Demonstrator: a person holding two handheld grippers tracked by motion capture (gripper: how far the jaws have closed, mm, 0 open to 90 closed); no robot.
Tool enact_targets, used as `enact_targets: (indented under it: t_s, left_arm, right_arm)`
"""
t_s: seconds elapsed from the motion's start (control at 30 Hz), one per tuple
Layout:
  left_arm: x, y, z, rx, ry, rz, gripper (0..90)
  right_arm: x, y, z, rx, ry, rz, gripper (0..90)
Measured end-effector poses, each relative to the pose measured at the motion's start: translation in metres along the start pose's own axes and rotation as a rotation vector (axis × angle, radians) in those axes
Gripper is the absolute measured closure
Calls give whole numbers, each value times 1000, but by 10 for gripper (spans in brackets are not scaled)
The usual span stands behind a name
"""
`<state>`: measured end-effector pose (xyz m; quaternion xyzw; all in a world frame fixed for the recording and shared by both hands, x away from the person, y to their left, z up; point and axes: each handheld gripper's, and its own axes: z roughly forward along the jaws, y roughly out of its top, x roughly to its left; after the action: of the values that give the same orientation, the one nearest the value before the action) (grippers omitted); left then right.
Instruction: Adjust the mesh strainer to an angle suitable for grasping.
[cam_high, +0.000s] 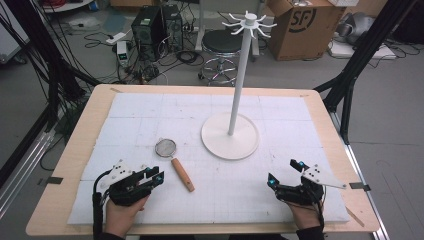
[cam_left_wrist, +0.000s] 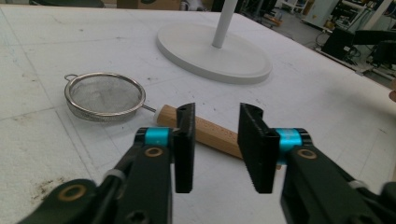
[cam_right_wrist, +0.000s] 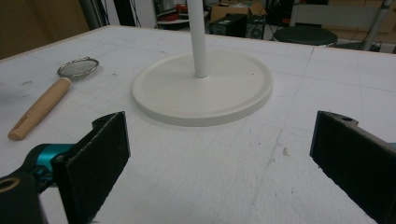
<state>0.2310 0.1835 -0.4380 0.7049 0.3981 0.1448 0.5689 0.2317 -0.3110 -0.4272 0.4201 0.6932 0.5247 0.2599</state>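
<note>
Steel mesh and a wooden handle make up the strainer (cam_high: 172, 160), which is laid flat on the white surface (cam_high: 150, 110) toward its near left corner, beside the round base of the white stand (cam_high: 230, 136). The left tongs (cam_high: 156, 176) are held just short of the handle, their jaws partly open with nothing between them. The right tongs (cam_high: 285, 172) are held wide open near the near right corner, well apart from the strainer, and grip nothing.
</note>
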Motion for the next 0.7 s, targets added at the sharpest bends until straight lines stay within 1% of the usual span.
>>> enact_targets:
  t_s: [0.03, 0.07, 0.13, 0.17, 0.2, 0.23, 0.27, 0.3, 0.33, 0.37, 0.4, 0.43, 0.57, 0.6, 0.63, 0.67, 0.7]
  left_arm:
    - [0, 0, 1, 7, 0, -2, 721]
    - [1, -1, 2, 28, -9, -2, 745]
    - [1, -2, 4, 37, -9, -2, 777]
    - [2, -2, 6, 55, -35, -25, 782]
    - [2, -2, 7, 62, -45, -27, 805]
    - [2, -2, 7, 62, -45, -27, 823]
    - [1, -3, 9, 76, -47, -24, 855]
    - [1, -3, 11, 93, -53, -25, 855]
    - [0, -3, 13, 109, -53, -28, 884]
    - [0, -4, 15, 121, -55, -29, 890]
    - [0, -5, 17, 137, -69, -30, 894]
    - [-3, -5, 19, 152, -83, -9, 896]
    - [-6, -6, 20, 151, -97, 3, 897]
    - [-6, -6, 21, 155, -104, 4, 897]
    - [-6, -6, 22, 167, -115, -6, 897]
    - [-6, -7, 23, 179, -117, -9, 897]
    - [-5, -7, 25, 198, -130, -27, 896]
  right_arm:
    - [0, 0, 0, -5, -4, 1, 39]
    - [-1, 0, 0, -4, -4, 1, 39]
    - [-1, 0, 0, -6, -8, 6, 39]
    - [-1, 0, 0, -3, -7, 12, 39]
    - [-1, 0, 0, -2, -5, 13, 39]
    - [-1, 0, 0, -2, -6, 15, 39]
    - [-1, 0, 0, -7, -5, 16, 39]
    - [-1, 0, 0, -7, -5, 16, 39]
    - [-1, 0, -1, -8, -6, 26, 39]
    - [-2, 0, -1, -9, -7, 24, 39]
    - [-3, 0, -1, -10, -9, 25, 39]
    - [-3, 0, -1, -10, -9, 27, 39]
    - [-3, -1, -1, -9, -19, 30, 38]
    - [-3, -1, -1, -11, -19, 37, 38]
    - [-3, 0, -1, -15, -20, 40, 38]
    - [-4, 0, -2, -17, -24, 44, 38]
    - [-4, 0, -2, -20, -24, 45, 38]
